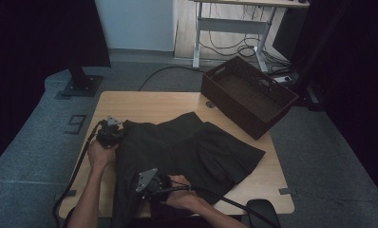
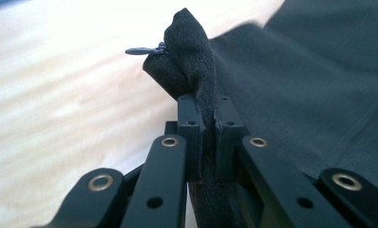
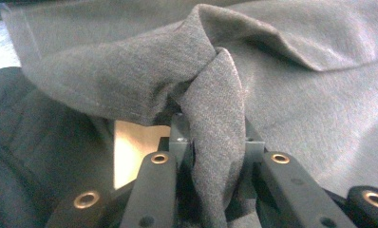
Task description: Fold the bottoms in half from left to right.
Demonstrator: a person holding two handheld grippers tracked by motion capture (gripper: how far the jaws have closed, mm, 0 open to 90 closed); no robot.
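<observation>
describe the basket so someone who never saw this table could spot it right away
Start at the light wooden table and go to its far right corner. There stands the basket, partly over the edge. Unlike the flat dark garment beside it, it is a stiff, dark brown woven box with handle holes.

No text, label, brand, number or sign could be read anywhere in these pictures.

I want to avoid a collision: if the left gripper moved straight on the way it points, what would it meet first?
Likely bare table; the left gripper, shut on the dark garment, points across open wood, though depth is unclear.
</observation>
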